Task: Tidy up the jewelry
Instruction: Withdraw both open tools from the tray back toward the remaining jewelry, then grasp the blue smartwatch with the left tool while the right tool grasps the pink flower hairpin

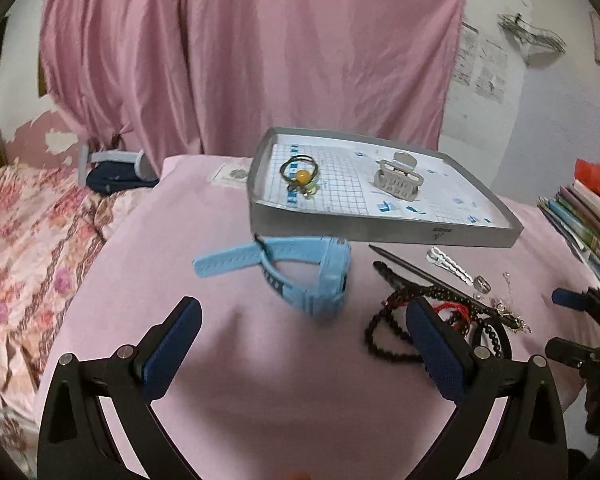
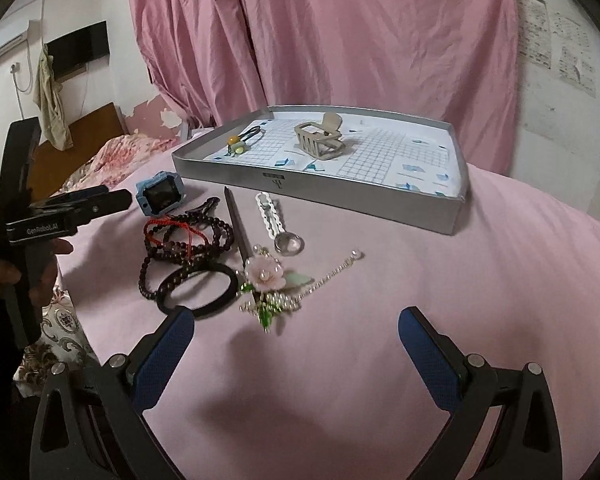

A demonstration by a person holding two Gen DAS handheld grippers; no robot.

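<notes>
Left wrist view
- Left tool (image 1: 302,326): jaws spread wide, nothing between them; it hangs over the pink table (image 1: 260,392).
- Landmark: grey tray (image 1: 380,234), lined with grid paper, at the far middle of the table.
- In tray: ring with amber bead (image 1: 301,176) at the left end; beige hair claw (image 1: 398,178) to its right, apart from it.
- Blue watch (image 1: 300,270): on the table just in front of the tray's left corner, strap curled, blurred.
- Dark beads (image 1: 396,334): in front of the tray's right half, partly behind the right finger.
- Black hair stick (image 1: 420,274): runs diagonally from the tray's front wall.
- Right tool (image 1: 580,312): at the frame's right edge, only partly seen.

Right wrist view
- Right tool (image 2: 296,338): jaws wide apart, holding nothing, above the table (image 2: 420,300).
- Tray (image 2: 340,196): far middle; claw (image 2: 320,140) and bead ring (image 2: 238,144) inside.
- Flower hairpin (image 2: 266,276): well in front of the tray, near the tool.
- Black hair tie (image 2: 198,288): left of the hairpin, touching the beads (image 2: 188,240).
- White clip (image 2: 268,216) and silver ring (image 2: 288,244): between tray and hairpin.
- Watch (image 2: 160,196): beside the tray's left corner.
- Left tool (image 2: 116,198): held in a hand (image 2: 4,276) at left, tips near the watch; seen side-on, jaw gap unclear here.
</notes>
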